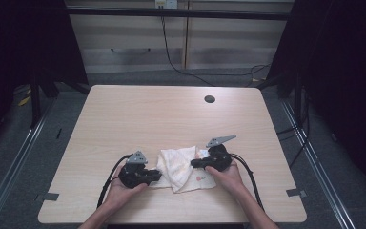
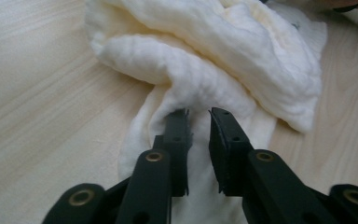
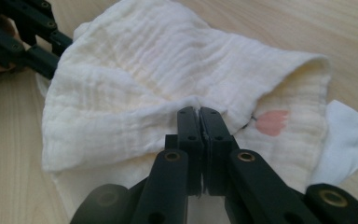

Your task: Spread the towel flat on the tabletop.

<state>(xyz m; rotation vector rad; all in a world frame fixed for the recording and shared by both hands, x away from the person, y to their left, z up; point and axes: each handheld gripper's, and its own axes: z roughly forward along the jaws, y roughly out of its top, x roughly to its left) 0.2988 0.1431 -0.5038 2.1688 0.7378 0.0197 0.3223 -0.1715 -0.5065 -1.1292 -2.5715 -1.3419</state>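
A crumpled white cloth (image 1: 181,168) lies on the near half of a pale wood-grain counter (image 1: 171,114), between two hand-held grippers. The left gripper (image 1: 155,177), held in the person's left hand (image 1: 121,188), rests at the cloth's left edge; in the left gripper view its black fingers (image 2: 226,140) stand parted with a narrow gap, lying over a fold of the fabric with nothing pinched between them, the bunched cloth (image 2: 205,60) rising just ahead of the tips. The right gripper (image 1: 194,163), in the right hand (image 1: 228,179), comes in from the cloth's right side. In the right gripper view its fingers (image 3: 189,140) are pressed together, their tips clamped on a raised fold of the cloth (image 3: 144,88), which drapes away to both sides. A small pink mark (image 3: 271,122) shows on the lower layer just beside those fingers, and a thinner white corner (image 3: 349,135) lies flat on the counter at the far right of that view. The left gripper's linkage (image 3: 23,32) shows at the cloth's far edge. A dark round hole (image 1: 209,99) sits in the counter's far part, well apart from the cloth.
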